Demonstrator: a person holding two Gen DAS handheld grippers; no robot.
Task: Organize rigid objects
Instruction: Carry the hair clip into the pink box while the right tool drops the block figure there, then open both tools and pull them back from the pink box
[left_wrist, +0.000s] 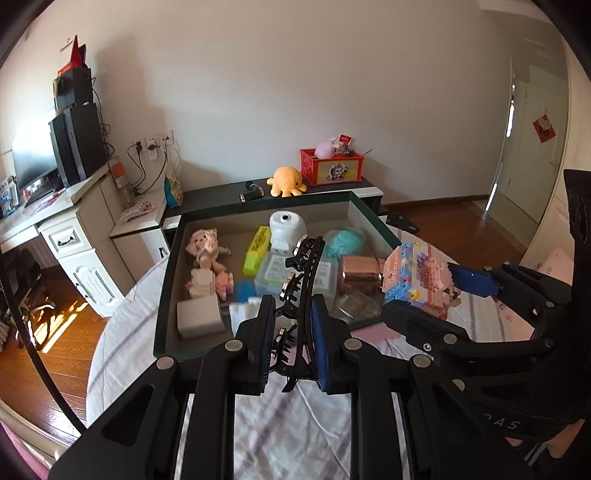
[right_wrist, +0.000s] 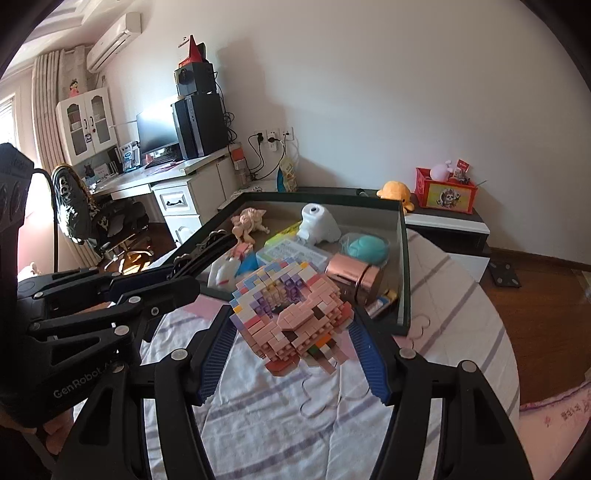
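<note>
My left gripper (left_wrist: 291, 314) is shut on a black hair claw clip (left_wrist: 301, 280) and holds it upright above the near edge of a dark-rimmed storage box (left_wrist: 166, 280). My right gripper (right_wrist: 291, 321) is shut on a pink, blue and purple brick-built figure (right_wrist: 291, 317) and holds it above the bed, just short of the box's near rim (right_wrist: 404, 266). The figure (left_wrist: 417, 280) and right gripper (left_wrist: 432, 295) also show at the right of the left wrist view. The left gripper (right_wrist: 184, 280) with the clip (right_wrist: 207, 251) shows at the left of the right wrist view.
The box holds a white toy (left_wrist: 286, 229), a yellow box (left_wrist: 256, 249), a teal round thing (left_wrist: 345, 240), a rose-gold tin (left_wrist: 360, 271), a doll (left_wrist: 205, 245) and small blocks. It lies on a striped bedsheet (right_wrist: 277, 417). Behind stand a cabinet with an orange plush (left_wrist: 286, 181), a red crate (left_wrist: 330, 166) and a desk (left_wrist: 55, 206).
</note>
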